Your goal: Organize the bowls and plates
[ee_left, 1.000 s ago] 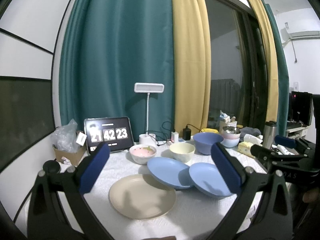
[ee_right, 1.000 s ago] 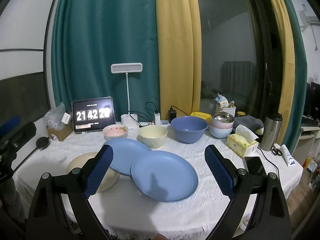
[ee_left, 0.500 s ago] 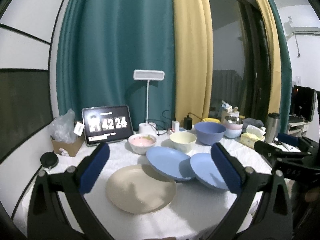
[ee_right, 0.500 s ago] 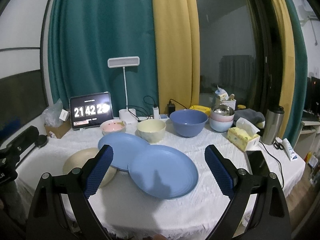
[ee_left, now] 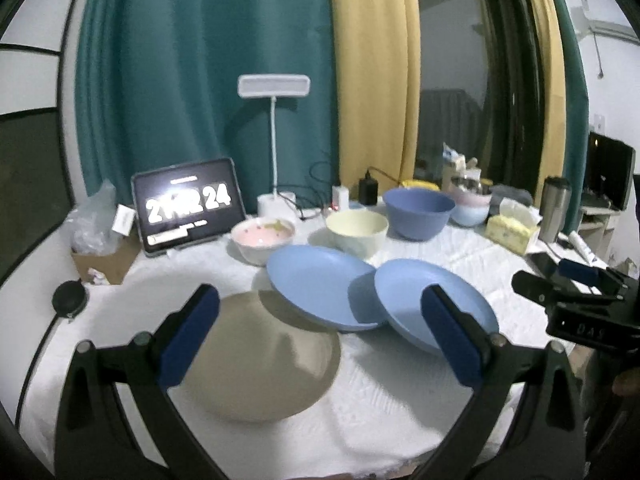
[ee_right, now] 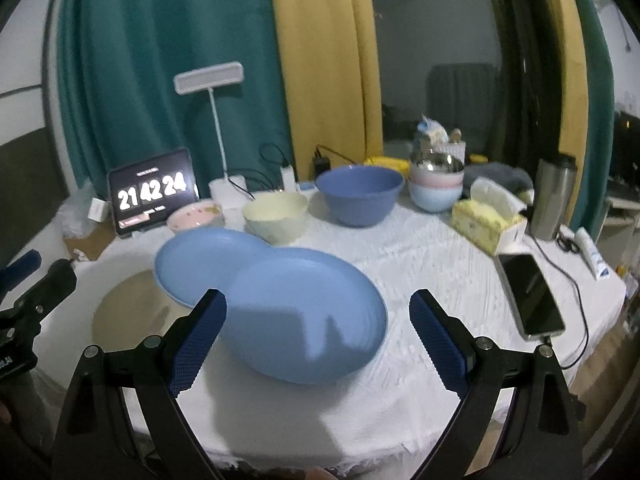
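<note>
On the white-clothed table lie a beige plate point(ee_left: 256, 364) and two overlapping blue plates point(ee_left: 316, 284) point(ee_left: 436, 308); in the right wrist view these are the beige plate point(ee_right: 128, 312) and the blue plates point(ee_right: 200, 260) point(ee_right: 304, 312). Behind them stand a pink bowl point(ee_left: 262, 238), a cream bowl point(ee_left: 356, 232) and a big blue bowl point(ee_left: 418, 212). My left gripper point(ee_left: 318, 332) hangs open above the beige plate. Open too, my right gripper point(ee_right: 318, 336) hovers over the near blue plate. Neither holds anything.
A clock tablet point(ee_left: 188, 204), a desk lamp point(ee_left: 274, 88), chargers with cables, stacked pastel bowls point(ee_right: 436, 184), a tissue box point(ee_right: 488, 220), a steel flask point(ee_right: 554, 196) and a phone point(ee_right: 532, 292) crowd the back and right. A cardboard box point(ee_left: 104, 256) sits far left.
Both grippers have moved forward and lower toward the plates, which now look larger. Their jaws stay open. The dishes have not moved.
</note>
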The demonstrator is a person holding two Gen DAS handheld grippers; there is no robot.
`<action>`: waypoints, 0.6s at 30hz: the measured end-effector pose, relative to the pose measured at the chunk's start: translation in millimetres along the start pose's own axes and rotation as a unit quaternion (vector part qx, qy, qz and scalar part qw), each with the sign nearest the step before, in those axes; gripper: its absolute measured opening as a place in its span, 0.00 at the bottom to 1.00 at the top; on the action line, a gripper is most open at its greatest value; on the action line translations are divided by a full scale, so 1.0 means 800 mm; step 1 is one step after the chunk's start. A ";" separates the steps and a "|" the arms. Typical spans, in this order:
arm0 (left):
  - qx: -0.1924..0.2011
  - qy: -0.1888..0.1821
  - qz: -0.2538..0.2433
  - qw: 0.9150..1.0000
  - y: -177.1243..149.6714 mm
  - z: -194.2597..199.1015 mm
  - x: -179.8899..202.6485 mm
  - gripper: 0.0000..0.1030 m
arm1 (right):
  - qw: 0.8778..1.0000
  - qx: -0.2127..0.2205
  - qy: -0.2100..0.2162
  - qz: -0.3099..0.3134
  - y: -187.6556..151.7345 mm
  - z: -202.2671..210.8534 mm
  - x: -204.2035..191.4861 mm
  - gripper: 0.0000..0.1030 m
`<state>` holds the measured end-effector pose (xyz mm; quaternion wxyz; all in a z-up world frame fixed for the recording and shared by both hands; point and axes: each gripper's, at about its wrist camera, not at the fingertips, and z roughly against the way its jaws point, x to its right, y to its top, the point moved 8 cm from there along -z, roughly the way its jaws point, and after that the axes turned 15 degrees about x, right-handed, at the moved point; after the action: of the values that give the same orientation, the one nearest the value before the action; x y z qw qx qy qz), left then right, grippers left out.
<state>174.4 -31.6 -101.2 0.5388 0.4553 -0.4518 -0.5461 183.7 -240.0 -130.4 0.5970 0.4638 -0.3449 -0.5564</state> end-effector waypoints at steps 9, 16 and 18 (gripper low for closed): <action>-0.043 -0.017 -0.026 0.999 -0.020 -0.061 0.034 0.98 | 0.999 -0.043 -0.006 -0.022 -0.026 -0.056 0.038 0.93; -0.072 -0.029 -0.046 0.996 -0.037 -0.112 0.062 0.98 | 0.996 -0.078 -0.003 -0.032 -0.046 -0.101 0.061 0.93; -0.085 -0.035 -0.049 0.995 -0.043 -0.128 0.071 0.98 | 0.996 -0.086 -0.004 -0.033 -0.051 -0.113 0.067 0.93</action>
<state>269.0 -88.4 -153.7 0.5319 0.4101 -0.3996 -0.6239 261.2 -275.0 -204.5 0.6146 0.4198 -0.2822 -0.6053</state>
